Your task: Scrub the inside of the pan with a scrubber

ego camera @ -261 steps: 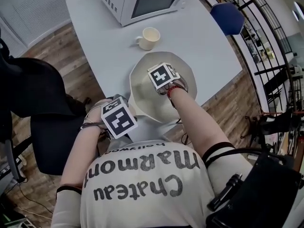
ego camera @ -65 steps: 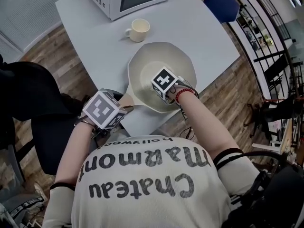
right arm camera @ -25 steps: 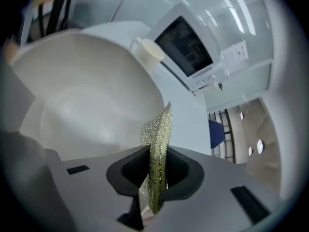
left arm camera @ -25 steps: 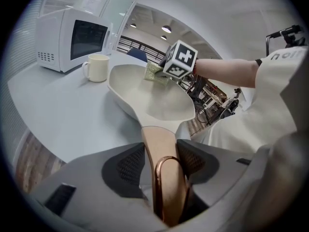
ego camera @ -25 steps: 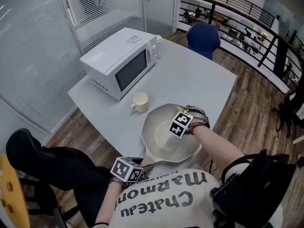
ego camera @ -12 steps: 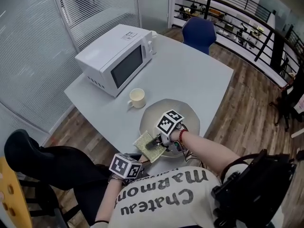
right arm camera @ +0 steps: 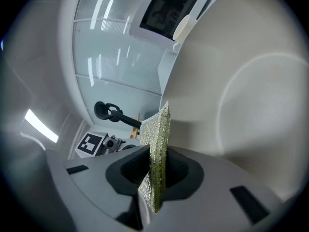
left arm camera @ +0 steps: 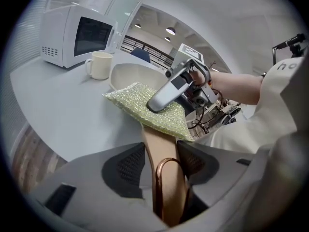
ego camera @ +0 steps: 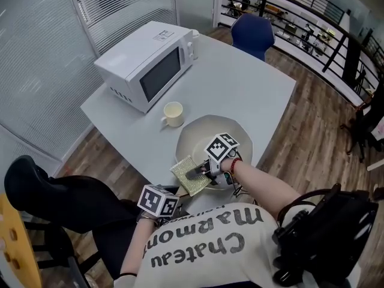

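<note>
A person sits at a pale grey table (ego camera: pixel 258 83) with a two-jaw tool in each hand. A cream pan (ego camera: pixel 201 134) rests close to the table's near edge, its wooden handle (left arm camera: pixel 161 146) sticking out toward the person. The left gripper (left arm camera: pixel 161 167) is clamped on that handle, a sound hold, since the smooth, rigid pan would likely slide otherwise. The right gripper (right arm camera: pixel 155 170) pinches one edge of a thin yellow-green scrubber (ego camera: pixel 188 174), held over the pan's near rim. The pad looks light and floppy, so it probably needs pressing flat. A mug (ego camera: pixel 173 114) stands just beyond the rim and a microwave (ego camera: pixel 144 65) further back; the table's right side lies open for wide strokes
</note>
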`<action>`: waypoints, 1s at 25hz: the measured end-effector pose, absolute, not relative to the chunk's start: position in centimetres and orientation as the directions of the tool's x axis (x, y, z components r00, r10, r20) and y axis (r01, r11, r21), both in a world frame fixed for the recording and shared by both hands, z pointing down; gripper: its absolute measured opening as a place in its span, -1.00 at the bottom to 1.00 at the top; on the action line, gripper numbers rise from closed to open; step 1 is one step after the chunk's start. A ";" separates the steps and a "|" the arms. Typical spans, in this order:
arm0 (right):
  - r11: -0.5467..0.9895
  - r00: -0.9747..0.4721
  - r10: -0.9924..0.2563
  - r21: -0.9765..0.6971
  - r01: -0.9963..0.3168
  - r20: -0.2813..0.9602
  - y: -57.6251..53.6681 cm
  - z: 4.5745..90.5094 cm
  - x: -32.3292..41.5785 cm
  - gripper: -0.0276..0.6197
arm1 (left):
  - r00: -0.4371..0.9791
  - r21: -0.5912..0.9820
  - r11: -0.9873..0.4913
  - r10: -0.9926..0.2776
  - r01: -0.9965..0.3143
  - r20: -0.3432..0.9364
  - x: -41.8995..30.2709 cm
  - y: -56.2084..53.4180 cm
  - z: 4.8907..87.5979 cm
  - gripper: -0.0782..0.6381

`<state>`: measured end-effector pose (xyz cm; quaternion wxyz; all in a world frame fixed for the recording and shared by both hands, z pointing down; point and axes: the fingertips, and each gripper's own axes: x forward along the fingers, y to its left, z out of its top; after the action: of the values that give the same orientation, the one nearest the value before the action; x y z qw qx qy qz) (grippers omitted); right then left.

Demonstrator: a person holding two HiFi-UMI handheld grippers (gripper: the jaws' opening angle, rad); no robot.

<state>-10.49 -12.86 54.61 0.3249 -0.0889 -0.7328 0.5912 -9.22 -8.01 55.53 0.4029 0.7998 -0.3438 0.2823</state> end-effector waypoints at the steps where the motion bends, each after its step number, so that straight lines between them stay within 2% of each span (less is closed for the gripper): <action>1: 0.265 -0.780 0.512 -0.930 -0.254 0.359 -12.8 54.7 -10.3 -0.73 | 0.605 0.451 -0.438 -0.323 -0.778 0.728 -9.2 -8.0 55.5 -0.17; 5: 0.246 -0.771 0.534 -0.937 -0.250 0.346 -12.2 54.5 -9.5 -0.73 | 0.604 0.458 -0.426 -0.327 -0.781 0.726 -9.2 -8.2 55.4 -0.17; 12: 0.198 -0.807 0.481 -0.939 -0.282 0.344 -12.9 55.2 -8.8 -0.73 | 0.603 0.456 -0.425 -0.330 -0.782 0.726 -9.3 -8.1 55.5 -0.17; 25: 0.237 -0.811 0.404 -0.904 -0.355 0.424 -13.9 56.3 -8.8 -0.73 | 0.586 0.442 -0.414 -0.341 -0.795 0.735 -9.0 -7.8 55.9 -0.18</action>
<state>-8.83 -13.87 56.31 0.3073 -0.0168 -0.7239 0.6174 -9.00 -7.79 55.91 0.4055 0.7929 -0.3584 0.2800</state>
